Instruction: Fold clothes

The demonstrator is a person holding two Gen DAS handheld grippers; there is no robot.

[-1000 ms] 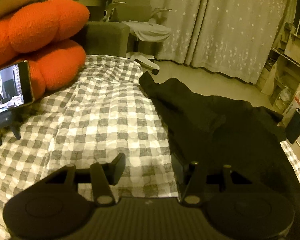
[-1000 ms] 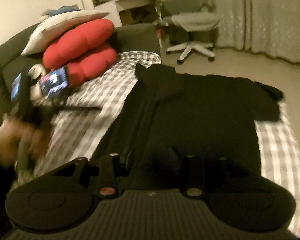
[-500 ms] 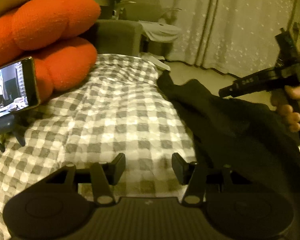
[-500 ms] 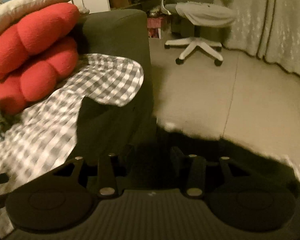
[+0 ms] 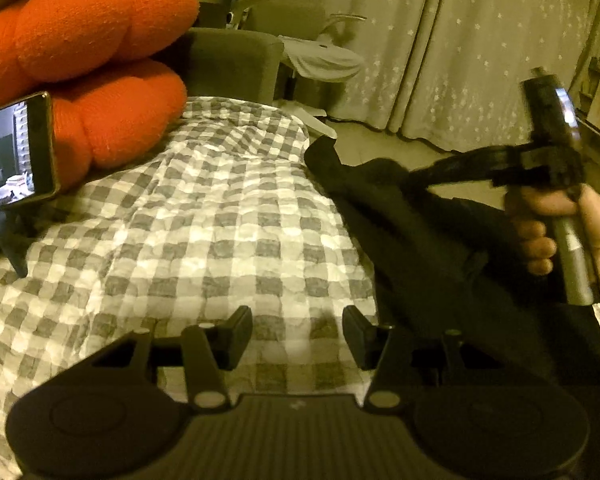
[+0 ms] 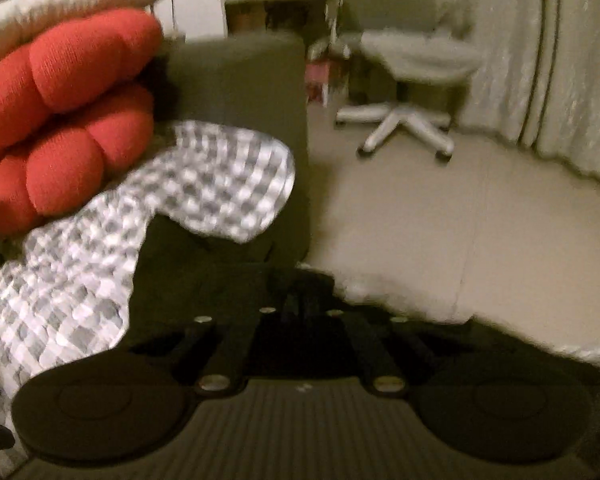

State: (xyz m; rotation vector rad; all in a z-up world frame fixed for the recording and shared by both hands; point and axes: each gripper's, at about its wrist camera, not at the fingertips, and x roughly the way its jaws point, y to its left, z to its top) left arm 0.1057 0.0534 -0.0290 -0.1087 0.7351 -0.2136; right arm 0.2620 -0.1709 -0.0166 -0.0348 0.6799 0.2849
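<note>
The black garment (image 5: 432, 256) lies along the right side of the checked blanket (image 5: 204, 240), and my right gripper (image 6: 300, 304) has its jaws pressed together on a fold of it near the far edge. My left gripper (image 5: 298, 338) hangs over the blanket just beside the cloth, jaws spread and holding nothing. In the left wrist view I see the hand (image 5: 556, 232) gripping the right tool's handle. Orange cushions (image 5: 96, 60) and a lit phone (image 5: 12, 152) sit at left.
</note>
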